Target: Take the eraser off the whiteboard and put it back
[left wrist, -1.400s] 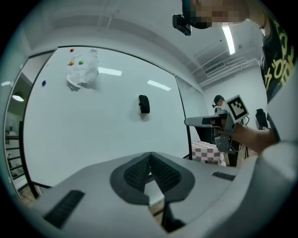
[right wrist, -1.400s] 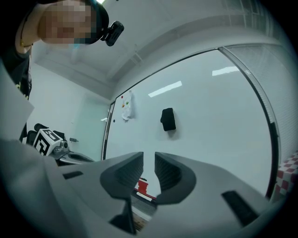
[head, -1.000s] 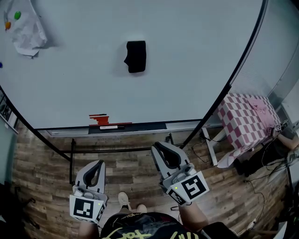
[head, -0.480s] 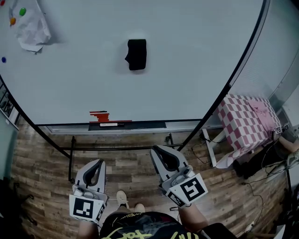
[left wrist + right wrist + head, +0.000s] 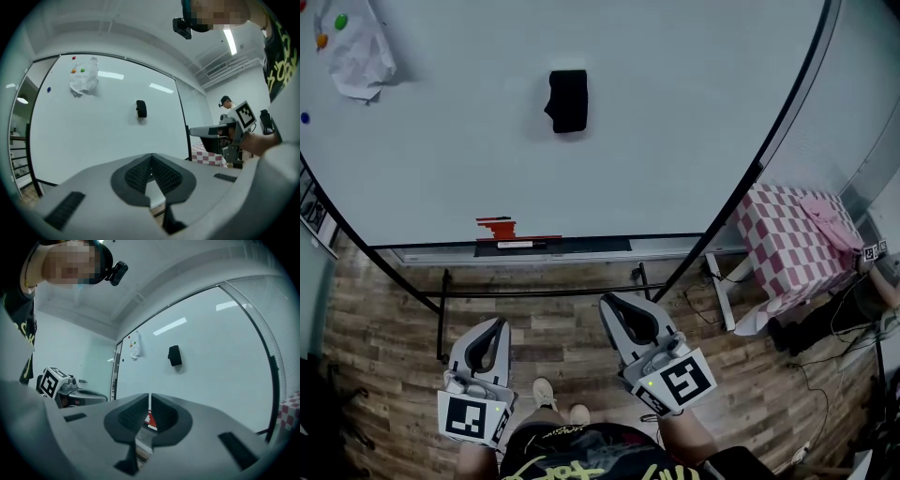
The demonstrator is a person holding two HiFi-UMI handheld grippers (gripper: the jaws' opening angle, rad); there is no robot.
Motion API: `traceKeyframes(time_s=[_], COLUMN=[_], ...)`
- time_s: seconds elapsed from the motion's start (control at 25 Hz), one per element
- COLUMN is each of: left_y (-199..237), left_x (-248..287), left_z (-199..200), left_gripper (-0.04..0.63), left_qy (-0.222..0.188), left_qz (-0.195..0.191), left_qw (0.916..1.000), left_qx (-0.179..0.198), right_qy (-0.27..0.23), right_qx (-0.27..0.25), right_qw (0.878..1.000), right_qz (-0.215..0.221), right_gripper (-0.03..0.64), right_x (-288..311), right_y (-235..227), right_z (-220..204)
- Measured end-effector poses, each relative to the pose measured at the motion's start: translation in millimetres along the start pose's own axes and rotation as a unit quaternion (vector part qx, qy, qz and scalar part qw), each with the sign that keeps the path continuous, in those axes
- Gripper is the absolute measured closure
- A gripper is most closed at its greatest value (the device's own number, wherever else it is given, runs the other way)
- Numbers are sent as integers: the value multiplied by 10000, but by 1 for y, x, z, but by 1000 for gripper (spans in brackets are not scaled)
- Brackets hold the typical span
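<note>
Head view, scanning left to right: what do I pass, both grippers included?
Crumpled paper → left gripper → eraser → right gripper → pink checkered cloth.

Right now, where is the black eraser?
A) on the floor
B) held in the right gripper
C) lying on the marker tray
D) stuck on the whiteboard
D: the eraser sits on the face of the whiteboard, well above the tray at its bottom edge.

Eraser (image 5: 568, 100) on whiteboard (image 5: 675, 112), left claw (image 5: 495, 324), right claw (image 5: 610, 303) well below
</note>
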State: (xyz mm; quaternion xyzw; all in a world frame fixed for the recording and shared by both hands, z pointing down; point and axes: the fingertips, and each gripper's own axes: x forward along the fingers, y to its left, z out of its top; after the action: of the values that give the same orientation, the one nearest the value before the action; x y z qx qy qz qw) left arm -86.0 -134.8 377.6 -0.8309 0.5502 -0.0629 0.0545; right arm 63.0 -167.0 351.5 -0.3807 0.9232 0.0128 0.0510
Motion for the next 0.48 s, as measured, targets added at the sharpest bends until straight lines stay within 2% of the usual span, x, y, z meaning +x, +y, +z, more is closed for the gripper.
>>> traceKeyframes(time_s=[0.32,0.4,0.48], left_y=[1,1,0], left_x=[-2,-2,0], left_z=[2,0,2], left_gripper=[589,589,589], left_qy=[62,194,110], left_qz=[17,36,60], left_qw=[10000,9998,9998], left_qx=[15,-40,-177], right_qy=[23,36,56], right_qx=[15,8,-17], right_qw=[10000,10000,10000], right_qz=[7,8,0], right_gripper=[603,603,604], right_x=[1,1,1], right_y=[2,2,1], right_z=[-1,-2,-3])
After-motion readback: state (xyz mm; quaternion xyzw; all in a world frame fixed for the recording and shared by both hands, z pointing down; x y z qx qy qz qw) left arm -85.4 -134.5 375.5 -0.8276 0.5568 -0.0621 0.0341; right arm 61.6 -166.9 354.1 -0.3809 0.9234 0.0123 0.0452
